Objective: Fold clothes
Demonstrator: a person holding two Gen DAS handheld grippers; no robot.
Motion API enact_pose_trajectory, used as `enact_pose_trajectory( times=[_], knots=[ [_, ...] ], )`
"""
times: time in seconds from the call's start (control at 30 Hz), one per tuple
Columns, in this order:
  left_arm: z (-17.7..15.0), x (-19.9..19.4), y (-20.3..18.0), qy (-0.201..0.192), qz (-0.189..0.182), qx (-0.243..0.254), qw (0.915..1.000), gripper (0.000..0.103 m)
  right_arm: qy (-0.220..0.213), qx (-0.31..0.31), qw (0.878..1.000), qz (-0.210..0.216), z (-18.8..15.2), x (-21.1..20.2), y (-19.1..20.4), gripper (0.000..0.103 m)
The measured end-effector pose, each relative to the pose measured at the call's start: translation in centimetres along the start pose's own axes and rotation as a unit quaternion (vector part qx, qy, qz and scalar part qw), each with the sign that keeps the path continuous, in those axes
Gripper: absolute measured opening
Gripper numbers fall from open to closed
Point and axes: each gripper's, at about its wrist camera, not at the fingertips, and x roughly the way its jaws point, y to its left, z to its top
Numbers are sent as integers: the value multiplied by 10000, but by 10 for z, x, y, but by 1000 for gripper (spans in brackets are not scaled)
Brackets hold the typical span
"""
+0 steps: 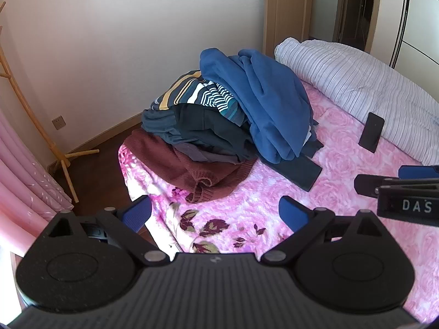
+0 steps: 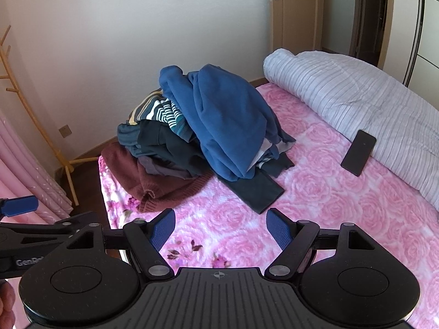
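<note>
A pile of unfolded clothes lies at the far left corner of the pink floral bed (image 1: 274,197) (image 2: 315,192). On top is a blue fleece garment (image 1: 263,98) (image 2: 225,120). Under it are a striped shirt (image 1: 192,93) (image 2: 162,112), a dark green garment (image 1: 203,128) (image 2: 164,142) and a maroon sweater (image 1: 189,170) (image 2: 162,186). My left gripper (image 1: 215,213) is open and empty, above the bed's near edge, short of the pile. My right gripper (image 2: 221,229) is open and empty, also short of the pile. Each gripper shows at the edge of the other's view.
A rolled striped quilt (image 1: 365,87) (image 2: 370,104) lies along the bed's right side with a black phone (image 1: 371,132) (image 2: 358,152) leaning on it. A wooden coat rack (image 1: 41,134) and pink curtain (image 1: 24,192) stand left. A door (image 1: 285,8) is behind.
</note>
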Motion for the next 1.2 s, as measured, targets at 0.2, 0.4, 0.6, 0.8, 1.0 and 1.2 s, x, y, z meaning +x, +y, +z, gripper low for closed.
enact_pose_trajectory(
  times=[0.2, 0.4, 0.6, 0.8, 1.0, 1.2],
  knots=[
    [-1, -3, 0, -2, 27, 73, 10000, 98, 15, -13, 10000, -79, -3, 8, -8, 76],
    [-1, -2, -3, 19, 62, 113, 9999, 98, 45, 12, 9999, -113, -3, 13, -16, 76],
    [0, -2, -8, 37, 126, 115, 9998, 98, 29, 54, 9999, -100, -2, 13, -19, 76],
    [-4, -2, -16, 105, 180, 154, 9997, 98, 85, 123, 9999, -57, -11, 12, -28, 76],
    [-8, -3, -29, 111, 220, 378, 9990, 98, 58, 214, 9998, -24, -14, 7, -40, 76],
    [-10, 7, -32, 172, 202, 531, 9982, 98, 90, 246, 9996, -51, -18, 7, -47, 76]
  ],
)
